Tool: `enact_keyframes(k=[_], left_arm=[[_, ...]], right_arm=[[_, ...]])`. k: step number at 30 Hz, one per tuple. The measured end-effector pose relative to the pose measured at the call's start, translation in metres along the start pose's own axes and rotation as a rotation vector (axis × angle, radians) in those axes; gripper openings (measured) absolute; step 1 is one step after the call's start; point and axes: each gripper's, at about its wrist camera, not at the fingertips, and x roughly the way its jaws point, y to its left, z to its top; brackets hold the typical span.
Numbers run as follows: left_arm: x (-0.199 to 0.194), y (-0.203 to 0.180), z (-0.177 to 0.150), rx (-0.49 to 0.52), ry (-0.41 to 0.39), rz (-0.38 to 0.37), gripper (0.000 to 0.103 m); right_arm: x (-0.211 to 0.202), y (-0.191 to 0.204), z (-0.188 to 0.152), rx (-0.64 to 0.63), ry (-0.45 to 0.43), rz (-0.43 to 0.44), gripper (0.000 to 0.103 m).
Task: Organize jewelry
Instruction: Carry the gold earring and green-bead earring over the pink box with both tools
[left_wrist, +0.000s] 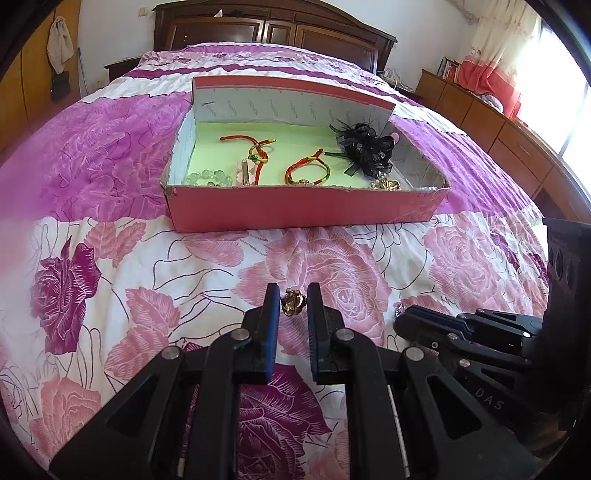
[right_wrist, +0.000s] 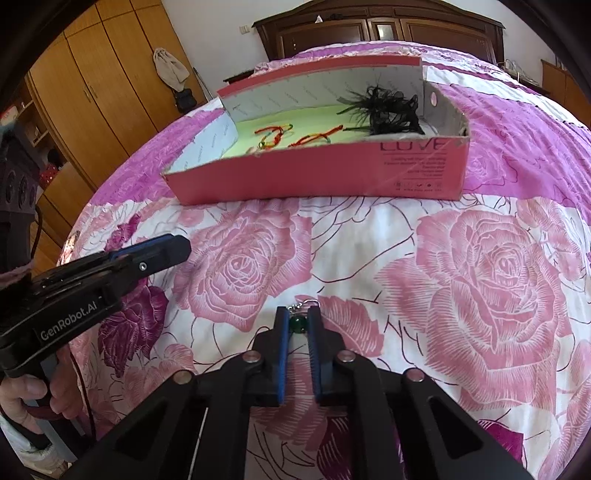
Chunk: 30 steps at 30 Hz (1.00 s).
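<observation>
Here the left gripper (left_wrist: 292, 300) has its blue-padded fingers apart, straddling a small gold ornament (left_wrist: 293, 303) that lies on the floral bedspread (left_wrist: 147, 280); a narrow gap shows on either side, so no contact is evident yet. The right gripper (right_wrist: 298, 323) has its fingers nearly together around a green bead earring (right_wrist: 297, 323), whose silver wire hook pokes out ahead of the tips; the pads appear to touch the bead, but a firm clamp cannot be confirmed. Handling judgement: both pieces are light, hard and small; the bead is round and probably slippery, so squeeze across its widest part, not on the thin hook, which looks easy to bend. The gold piece is irregular and should seat between the pads if taken across its body; the soft quilt may let it sink or tilt under pressure. Farther out, the pink box (left_wrist: 295, 206) sits on the bed, well apart from both grippers, already containing red-and-yellow cord bracelets (left_wrist: 306, 171), a pale bead bracelet (left_wrist: 208, 179), and a black feathered hairpiece (left_wrist: 364, 151).
</observation>
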Motion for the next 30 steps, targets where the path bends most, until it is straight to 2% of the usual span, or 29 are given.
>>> enact_keyframes(k=[12, 18, 30], left_arm=[[-0.017, -0.002, 0.009, -0.023, -0.097, -0.002, 0.006], [-0.027, -0.006, 0.015, -0.019, -0.173, 0.002, 0.006], [-0.031, -0.009, 0.034, -0.014, -0.277, 0.014, 0.006]], right_arm=[[-0.032, 0.004, 0.004, -0.007, -0.146, 0.040, 0.011], [-0.051, 0.012, 0.009, -0.052, -0.259, 0.024, 0.011], [-0.064, 0.013, 0.030, -0.083, -0.375, 0.009, 0.011]])
